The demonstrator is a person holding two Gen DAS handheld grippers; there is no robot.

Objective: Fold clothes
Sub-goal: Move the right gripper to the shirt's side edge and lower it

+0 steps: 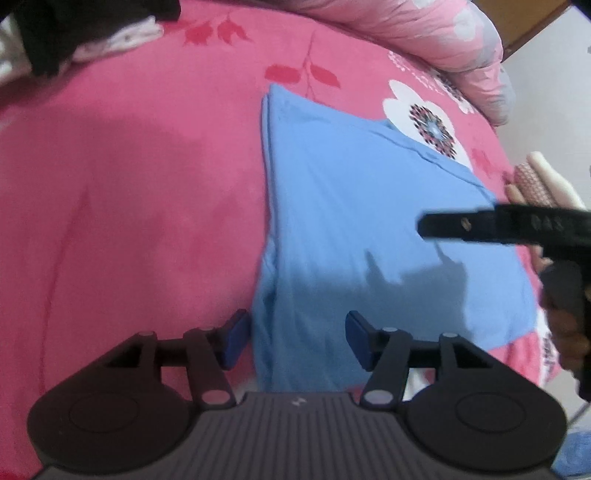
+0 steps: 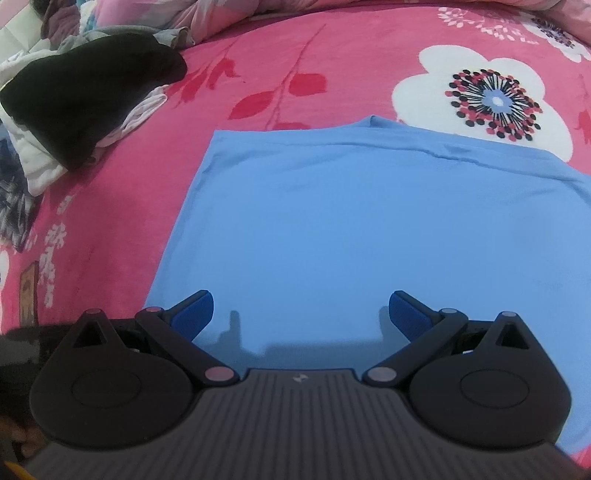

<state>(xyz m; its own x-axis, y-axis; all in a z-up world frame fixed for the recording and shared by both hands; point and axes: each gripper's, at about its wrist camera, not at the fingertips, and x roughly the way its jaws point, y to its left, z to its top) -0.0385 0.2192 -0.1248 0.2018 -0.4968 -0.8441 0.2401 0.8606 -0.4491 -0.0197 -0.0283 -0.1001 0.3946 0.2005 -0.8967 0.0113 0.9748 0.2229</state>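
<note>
Left tool (image 1: 291, 341) spread, right tool (image 2: 301, 315) spread, folded blue garment (image 2: 369, 236) flat beneath both

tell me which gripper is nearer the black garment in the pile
Left. The left gripper sits at the blue shirt's left edge, on the side of the black garment. The right gripper hangs over the shirt's middle, farther away. Both jaws are open.

**Folded garment on the bed**

A folded garment (image 2: 369, 229) lay flat on the bedspread (image 2: 110, 221). A heap of clothes (image 2: 85, 110) sat well off to its left; a rumpled quilt (image 1: 424, 33) lay behind, along the far edge.
</note>
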